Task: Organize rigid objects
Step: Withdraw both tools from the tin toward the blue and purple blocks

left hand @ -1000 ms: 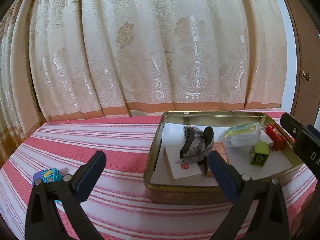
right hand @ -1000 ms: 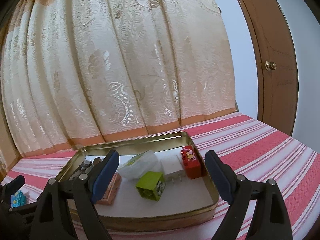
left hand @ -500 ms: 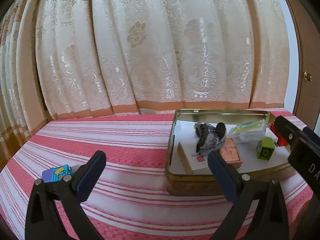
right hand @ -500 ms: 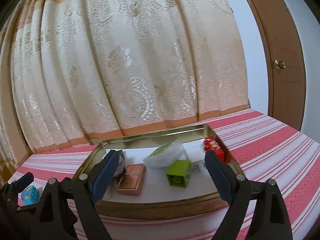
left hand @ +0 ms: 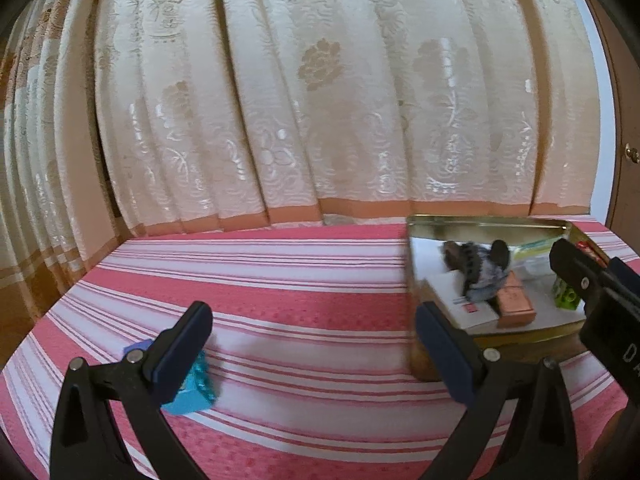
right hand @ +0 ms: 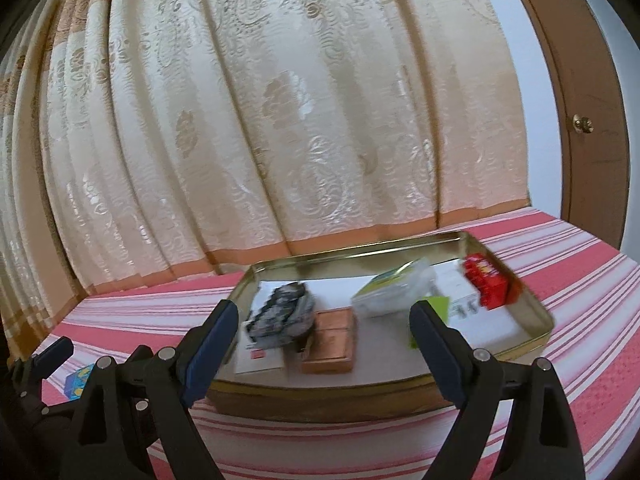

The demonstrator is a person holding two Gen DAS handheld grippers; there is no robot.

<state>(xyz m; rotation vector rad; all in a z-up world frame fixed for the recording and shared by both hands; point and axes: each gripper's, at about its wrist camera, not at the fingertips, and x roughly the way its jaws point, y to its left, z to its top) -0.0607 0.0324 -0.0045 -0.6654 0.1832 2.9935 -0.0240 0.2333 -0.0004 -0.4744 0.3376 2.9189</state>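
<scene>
A gold metal tray (right hand: 536, 308) sits on the red striped cloth and holds a grey hair claw (right hand: 284, 316), a brown box (right hand: 332, 340), a white packet (right hand: 396, 288), a green block (right hand: 438, 306) and a red block (right hand: 486, 280). The tray also shows in the left wrist view (left hand: 480, 222) at the right. A small blue block (left hand: 192, 390) lies loose on the cloth, partly behind my left finger. My left gripper (left hand: 316, 354) is open and empty, low over the cloth. My right gripper (right hand: 324, 350) is open and empty, in front of the tray's near rim.
A cream patterned curtain (left hand: 320, 100) hangs behind the table. A brown wooden door with a knob (right hand: 582, 124) stands at the right. The blue block also shows at the far left of the right wrist view (right hand: 80, 380), behind the left gripper.
My left gripper has swung left, away from the tray and toward the blue block, which now sits by its left finger. My right gripper has shifted left along the tray's front.
</scene>
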